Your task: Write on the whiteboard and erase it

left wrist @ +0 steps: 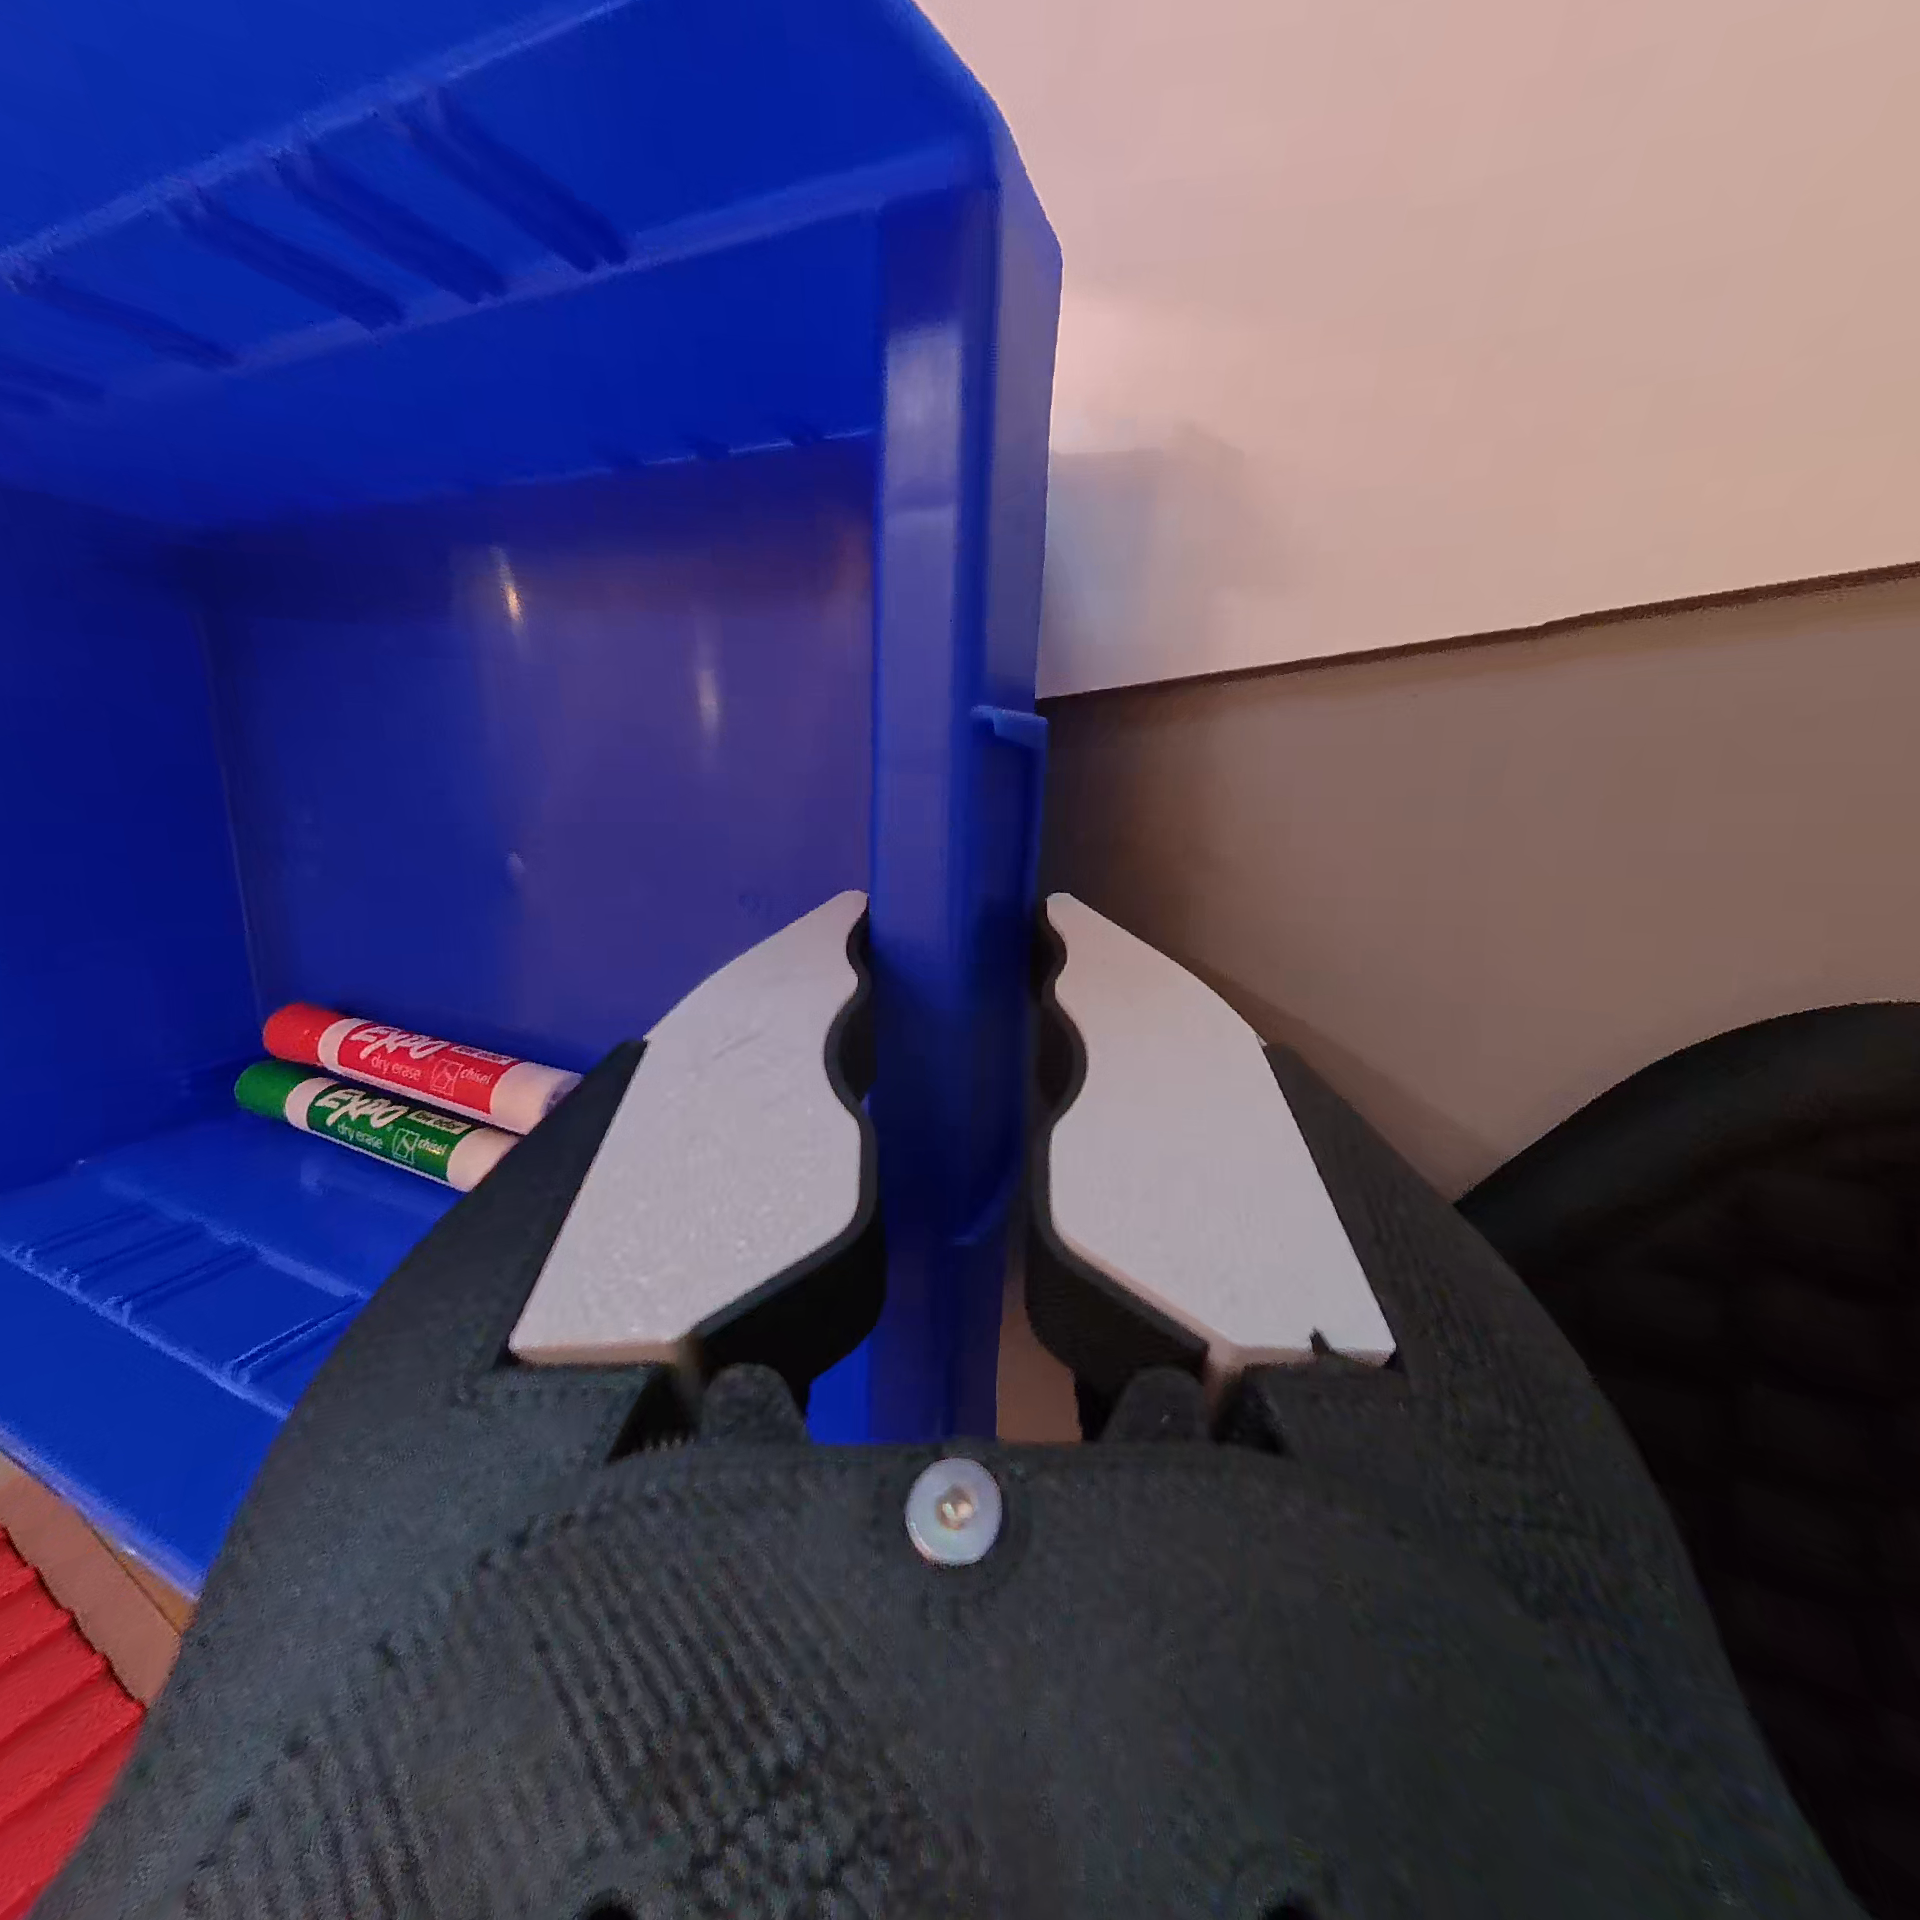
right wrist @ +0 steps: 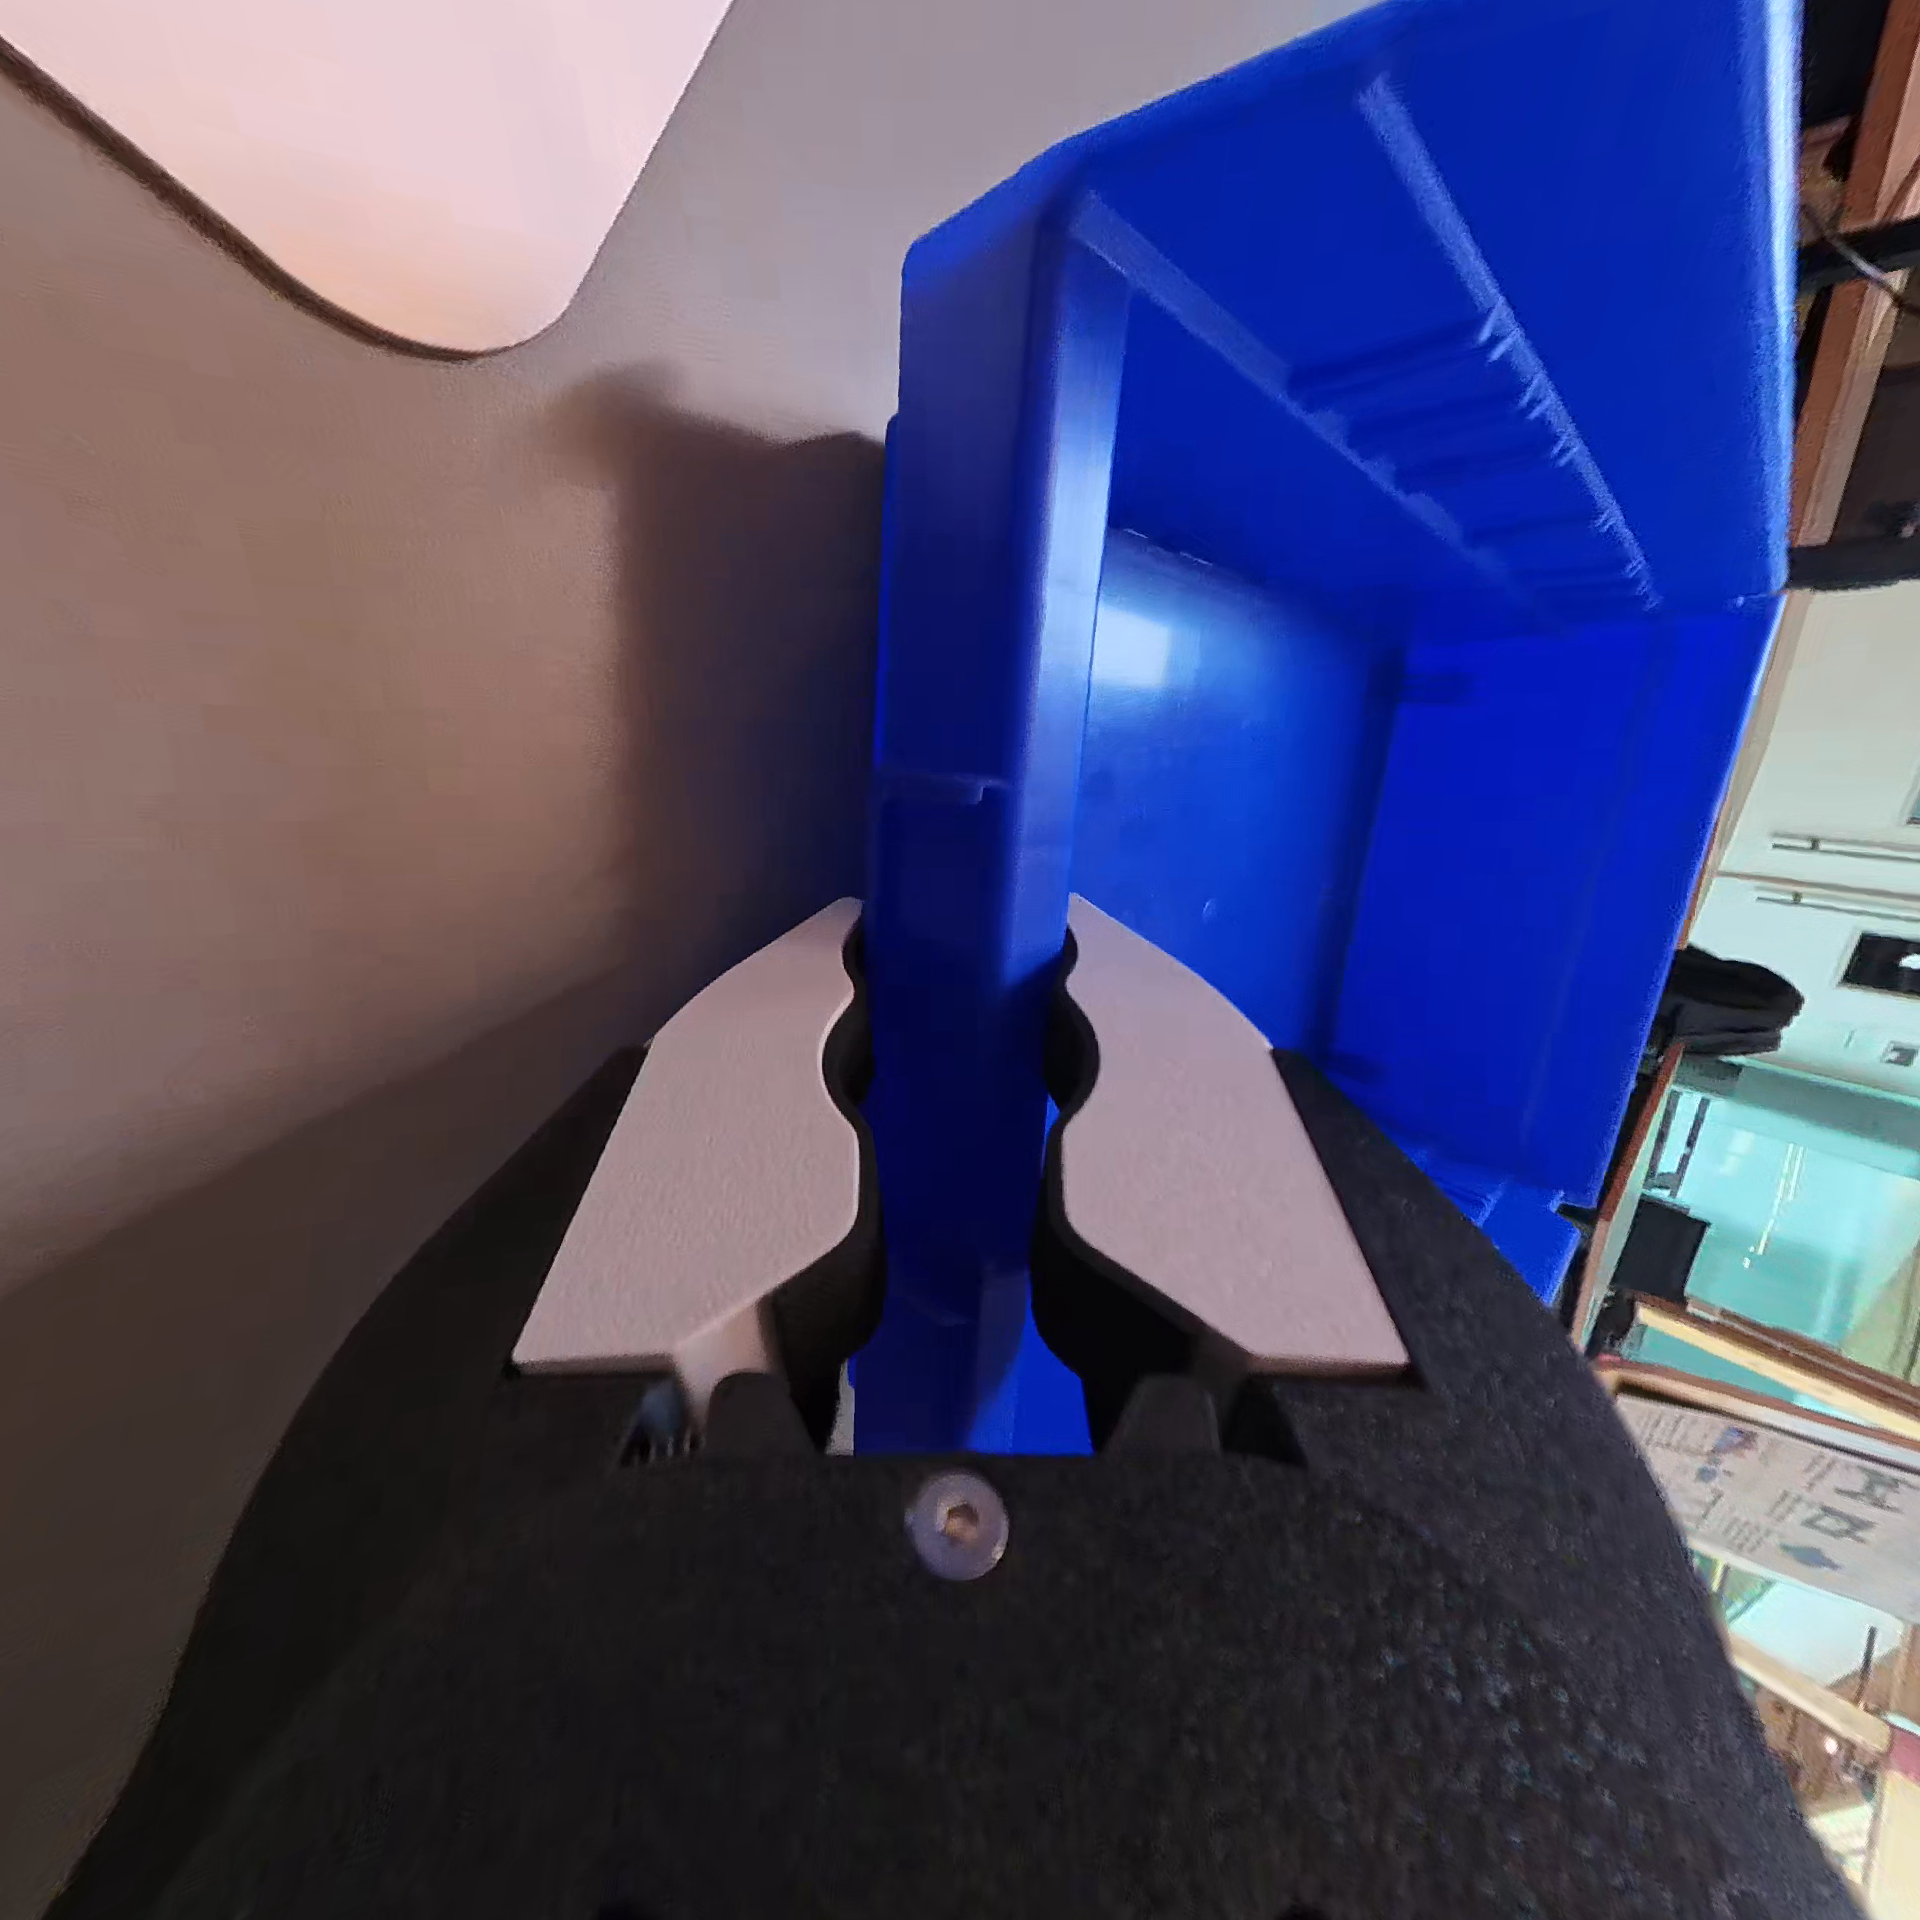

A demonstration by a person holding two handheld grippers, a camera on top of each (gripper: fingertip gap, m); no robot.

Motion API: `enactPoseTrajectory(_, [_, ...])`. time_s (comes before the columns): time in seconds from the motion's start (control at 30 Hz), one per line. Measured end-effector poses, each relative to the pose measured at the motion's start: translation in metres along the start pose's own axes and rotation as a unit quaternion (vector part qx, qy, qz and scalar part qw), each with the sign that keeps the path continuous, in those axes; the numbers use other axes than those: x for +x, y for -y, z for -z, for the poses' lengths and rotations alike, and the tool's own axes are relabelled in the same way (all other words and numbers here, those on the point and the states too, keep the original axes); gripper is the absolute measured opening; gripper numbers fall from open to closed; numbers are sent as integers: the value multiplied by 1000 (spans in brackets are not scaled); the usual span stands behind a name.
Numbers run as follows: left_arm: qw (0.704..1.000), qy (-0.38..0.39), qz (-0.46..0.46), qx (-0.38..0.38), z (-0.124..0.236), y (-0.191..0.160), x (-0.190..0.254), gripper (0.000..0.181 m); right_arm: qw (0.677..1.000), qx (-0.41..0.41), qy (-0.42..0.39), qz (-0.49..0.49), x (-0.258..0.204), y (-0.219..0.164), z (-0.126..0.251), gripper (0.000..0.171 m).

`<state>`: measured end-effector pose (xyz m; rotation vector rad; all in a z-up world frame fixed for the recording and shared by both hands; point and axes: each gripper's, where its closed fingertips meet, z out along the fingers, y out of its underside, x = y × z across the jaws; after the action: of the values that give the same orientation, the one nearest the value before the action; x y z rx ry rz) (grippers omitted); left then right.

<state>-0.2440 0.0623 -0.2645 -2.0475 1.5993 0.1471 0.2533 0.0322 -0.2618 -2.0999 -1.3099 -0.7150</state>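
- Two grippers clamp one blue bin [left wrist: 540, 748], each on a side wall.
- Left gripper [left wrist: 954, 935]: its fingers [left wrist: 727, 1122] pinch the bin's right-hand rim, one finger inside the wall and one outside.
- Contents, left wrist view: a red marker [left wrist: 416, 1065] and a green marker [left wrist: 379, 1124] lie side by side, touching, on the lowest inner face of the bin. Both carry printed brand labels, not transcribed here.
- Beside the bin in the same view: a red ribbed object [left wrist: 52, 1704] at lower left; its kind cannot be determined.
- Whiteboard [left wrist: 1475, 312]: a pale sheet with a dark edge lying on the grey bench [left wrist: 1455, 831], just beside the bin. No writing shows on it.
- Right gripper [right wrist: 961, 940]: its fingers [right wrist: 1174, 1164] pinch the opposite rim in the same manner.
- The bin appears tipped, mouth toward the cameras.
- Risk: further tilt would likely roll the markers out over the open front.
- Risk: uneven pull between the two grippers could twist the thin rim out of one grip.
- No eraser is visible.
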Motion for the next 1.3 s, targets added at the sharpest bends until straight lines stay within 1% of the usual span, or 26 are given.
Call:
enactPoseTrajectory(0.17, [1000, 7, 6, 15, -1, -3, -5, 28, 1000, 19, -7, 17, 8, 0, -12, 31])
enactPoseTrajectory(0.2, [1000, 9, 9, 18, -1, -4, -6, 28, 999, 17, -14, 23, 11, 1, -11, 35])
enactPoseTrajectory(0.27, [999, 19, 13, 22, -1, -7, -10, 29, 1000, 17, -7, 21, 10, 8, -1, 38])
enactPoseTrajectory(0.37, [999, 32, 20, 24, -2, -13, -18, 29, 999, 45, 17, -2, 8, 34, 29, 38])
enactPoseTrajectory(0.43, [999, 40, 27, 22, -4, -17, -24, 29, 994, 94, 61, -20, -2, 64, 49, 40])
enactPoseTrajectory(0.5, [998, 54, 37, 19, -6, -21, -32, 30, 980, 143, 136, -36, -23, 94, 60, 46])
enactPoseTrajectory(0.57, [997, 65, 45, 16, -7, -25, -38, 30, 965, 168, 196, -34, -43, 116, 58, 49])
enactPoseTrajectory(0.67, [994, 94, 40, 33, -5, -26, -42, 31, 949, 159, 270, -36, -66, 133, 38, 60])
enactPoseTrajectory(0.73, [990, 113, 45, 70, 6, -20, -43, 35, 939, 156, 302, -48, -73, 142, 27, 62])
enactPoseTrajectory(0.8, [980, 116, 64, 146, 29, -5, -44, 34, 932, 155, 323, -62, -73, 147, 19, 62])
enactPoseTrajectory(0.83, [975, 100, 68, 186, 41, 3, -39, 34, 931, 154, 324, -67, -70, 147, 16, 62])
enactPoseTrajectory(0.87, [971, 67, 70, 220, 52, 11, -30, 34, 929, 157, 327, -78, -66, 148, 13, 62])
enactPoseTrajectory(0.9, [967, 17, 74, 243, 59, 17, -16, 38, 925, 160, 331, -94, -62, 147, 12, 62])
enactPoseTrajectory(0.93, [964, -34, 80, 252, 62, 20, -1, 43, 922, 163, 333, -111, -57, 146, 11, 62])
enactPoseTrajectory(0.97, [962, -69, 81, 253, 62, 22, 10, 44, 920, 167, 330, -128, -52, 144, 10, 62])
enactPoseTrajectory(1.0, [962, -90, 74, 247, 58, 22, 19, 44, 919, 171, 324, -144, -47, 141, 11, 61])
enactPoseTrajectory(1.07, [969, -123, 56, 208, 43, 16, 36, 50, 919, 183, 306, -167, -40, 133, 16, 59])
enactPoseTrajectory(1.13, [974, -145, 39, 169, 27, 9, 47, 55, 928, 186, 268, -182, -33, 121, 21, 58])
enactPoseTrajectory(1.2, [977, -157, 28, 144, 15, 8, 52, 58, 942, 174, 215, -188, -22, 102, 21, 58])
enactPoseTrajectory(1.27, [977, -172, 20, 122, 6, 10, 56, 59, 950, 163, 178, -199, -13, 84, 21, 56])
enactPoseTrajectory(1.3, [977, -175, 21, 123, 4, 15, 55, 59, 952, 162, 160, -205, -8, 78, 21, 59])
